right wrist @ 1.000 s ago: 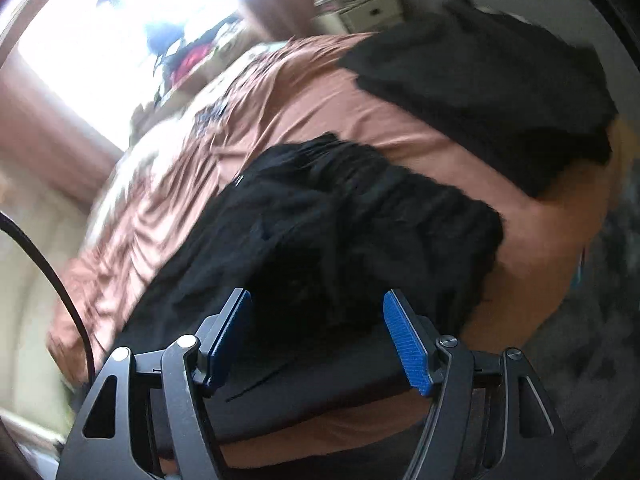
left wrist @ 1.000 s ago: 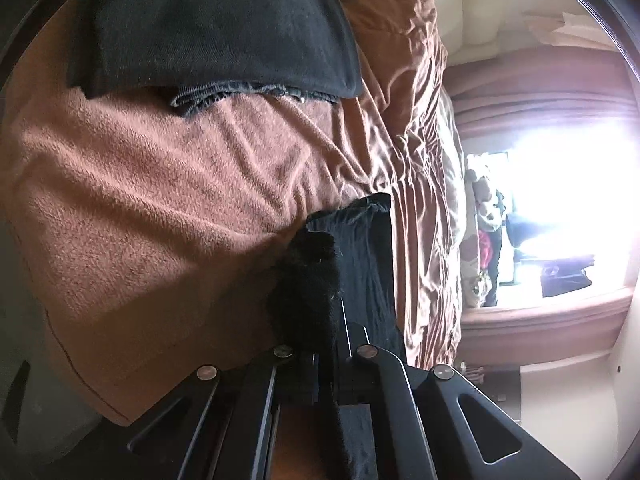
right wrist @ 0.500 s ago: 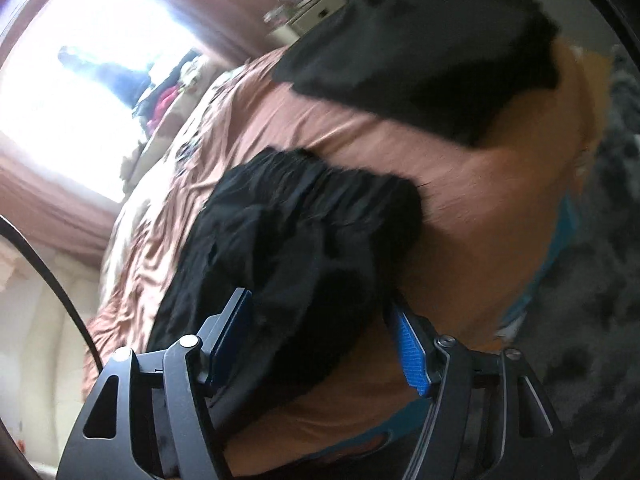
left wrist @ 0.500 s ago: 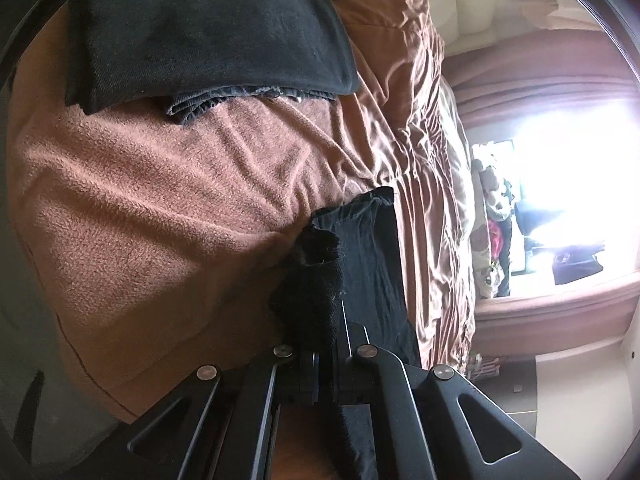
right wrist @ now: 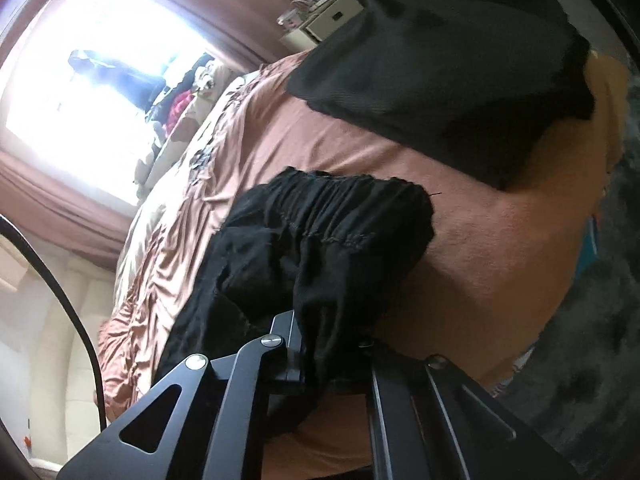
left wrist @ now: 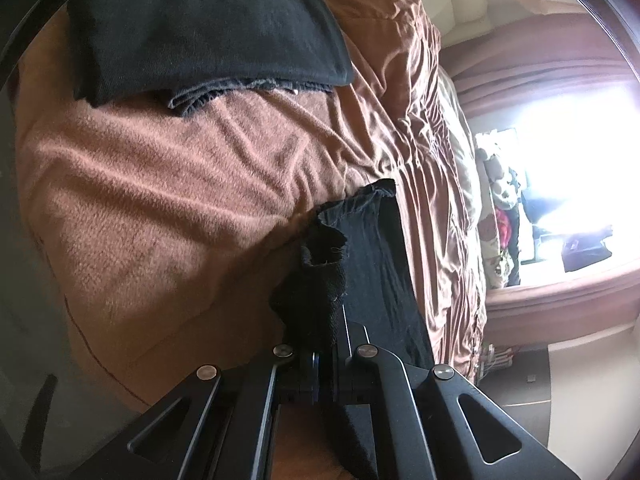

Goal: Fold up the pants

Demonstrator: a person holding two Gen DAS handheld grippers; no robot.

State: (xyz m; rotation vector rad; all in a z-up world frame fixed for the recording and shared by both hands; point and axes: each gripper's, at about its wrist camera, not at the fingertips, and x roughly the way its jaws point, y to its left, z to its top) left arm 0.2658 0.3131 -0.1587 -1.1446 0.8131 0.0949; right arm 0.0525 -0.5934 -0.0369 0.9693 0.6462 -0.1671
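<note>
Both of our grippers are clamped on the black pants [right wrist: 320, 248], which lie bunched on the brown blanket [left wrist: 160, 220]. Our left gripper [left wrist: 326, 344] pinches a narrow hem, and our right gripper [right wrist: 324, 356] has just closed onto the gathered fabric below the waistband. Farther up the blanket sits a folded dark garment [left wrist: 200, 28].

A bed [left wrist: 168, 208] under a rumpled brown blanket fills the room's middle. Beyond it a window [right wrist: 80, 80] glares white, framed by brown curtains [right wrist: 52, 204]. A pale cabinet [right wrist: 328, 20] stands by the wall. Dark carpet [right wrist: 592, 360] lies beside the bed.
</note>
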